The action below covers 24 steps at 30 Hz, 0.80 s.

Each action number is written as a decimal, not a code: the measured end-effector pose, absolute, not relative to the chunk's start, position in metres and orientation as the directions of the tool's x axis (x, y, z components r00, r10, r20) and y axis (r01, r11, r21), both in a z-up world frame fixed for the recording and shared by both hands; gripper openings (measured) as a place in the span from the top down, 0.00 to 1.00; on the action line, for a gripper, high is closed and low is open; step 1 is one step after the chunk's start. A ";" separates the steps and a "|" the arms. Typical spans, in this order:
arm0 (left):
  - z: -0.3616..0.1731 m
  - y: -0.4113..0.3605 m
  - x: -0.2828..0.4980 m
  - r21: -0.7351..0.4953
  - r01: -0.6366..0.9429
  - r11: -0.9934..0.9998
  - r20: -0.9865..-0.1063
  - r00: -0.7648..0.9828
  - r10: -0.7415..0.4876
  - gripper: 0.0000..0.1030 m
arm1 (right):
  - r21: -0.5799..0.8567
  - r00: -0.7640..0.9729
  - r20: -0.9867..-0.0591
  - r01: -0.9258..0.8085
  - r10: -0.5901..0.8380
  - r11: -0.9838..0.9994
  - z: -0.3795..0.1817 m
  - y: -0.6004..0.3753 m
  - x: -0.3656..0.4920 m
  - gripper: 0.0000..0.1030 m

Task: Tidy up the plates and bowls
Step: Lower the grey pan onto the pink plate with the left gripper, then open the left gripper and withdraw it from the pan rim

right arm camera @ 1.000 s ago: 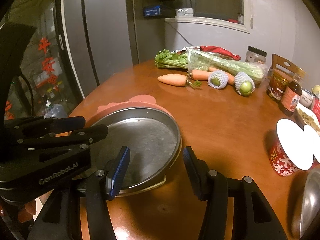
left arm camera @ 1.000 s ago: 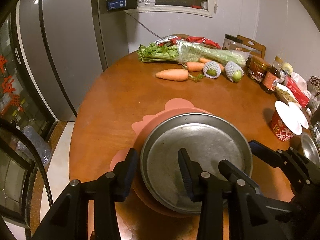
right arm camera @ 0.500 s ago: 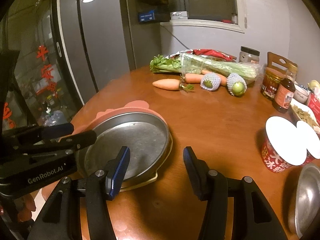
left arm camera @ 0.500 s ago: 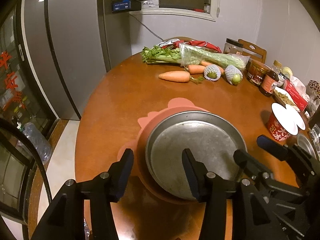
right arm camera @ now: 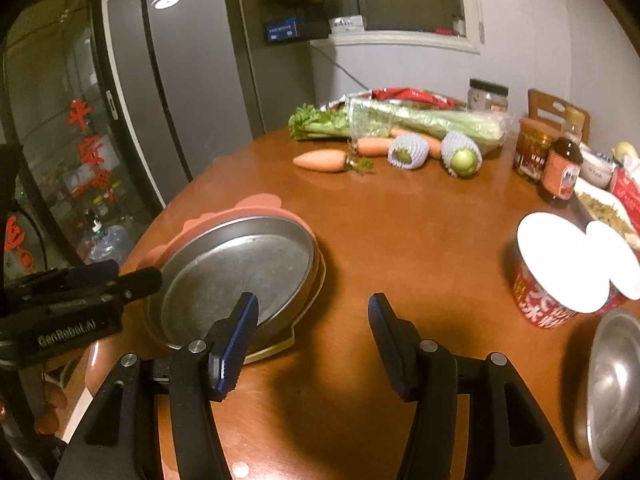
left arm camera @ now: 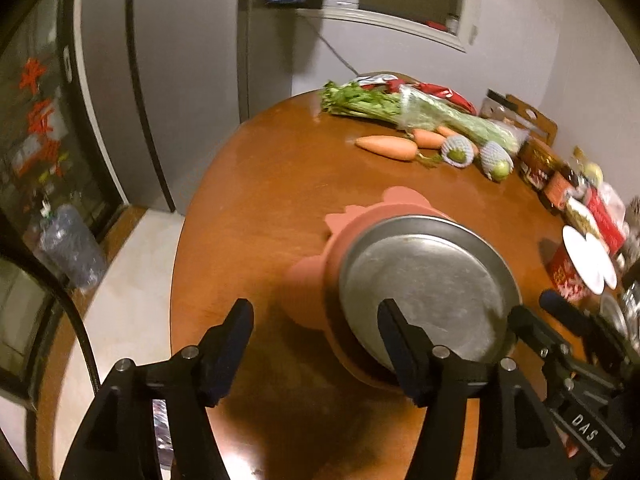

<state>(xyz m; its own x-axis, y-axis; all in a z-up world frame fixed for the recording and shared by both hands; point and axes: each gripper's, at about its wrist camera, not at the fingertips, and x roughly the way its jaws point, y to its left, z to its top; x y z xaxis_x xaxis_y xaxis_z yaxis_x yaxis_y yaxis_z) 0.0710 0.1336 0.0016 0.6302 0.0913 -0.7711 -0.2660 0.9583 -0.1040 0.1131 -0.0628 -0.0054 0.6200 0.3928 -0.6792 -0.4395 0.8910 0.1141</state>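
A round metal plate (left arm camera: pixel 428 280) lies on a pink plate (left arm camera: pixel 316 280) with lobed ears on the brown table. My left gripper (left arm camera: pixel 316 340) hovers at the stack's near left edge. Its jaws are opening, and only the pink rim and the table lie between them, gripped by neither. In the right wrist view the metal plate (right arm camera: pixel 236 272) rests over the pink plate (right arm camera: pixel 256 204) and a yellowish rim (right arm camera: pixel 280 344). My right gripper (right arm camera: pixel 314 332) is open to the stack's right, its jaws opening a little over bare wood. The left gripper (right arm camera: pixel 80 292) shows at the plate's left.
A metal bowl (right arm camera: pixel 612 380) sits at the near right beside red noodle cups (right arm camera: pixel 560 272). Carrots (right arm camera: pixel 320 160), netted fruit (right arm camera: pixel 460 156), celery (right arm camera: pixel 400 120), jars and bottles (right arm camera: pixel 560 172) fill the far side. The table edge (left arm camera: pixel 180 264) drops to the floor on the left.
The left gripper's jaws, which straddled the metal plate's near rim, have widened and drawn back to the left, clear of it. The right gripper has barely shifted.
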 end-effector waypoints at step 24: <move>-0.028 0.119 0.129 -0.164 -0.170 0.972 -0.817 0.575 -0.037 0.38 | 0.123 0.572 -0.724 -0.443 0.386 0.888 -0.028 -0.041 0.143 0.43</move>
<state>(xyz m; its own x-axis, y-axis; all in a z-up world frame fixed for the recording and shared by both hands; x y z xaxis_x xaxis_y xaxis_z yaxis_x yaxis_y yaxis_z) 0.1285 0.1191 -0.0284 0.5753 -0.0369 -0.8171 -0.1700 0.9718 -0.1635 0.1430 -0.0406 -0.0279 0.5721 0.3859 -0.7238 -0.4429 0.8880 0.1234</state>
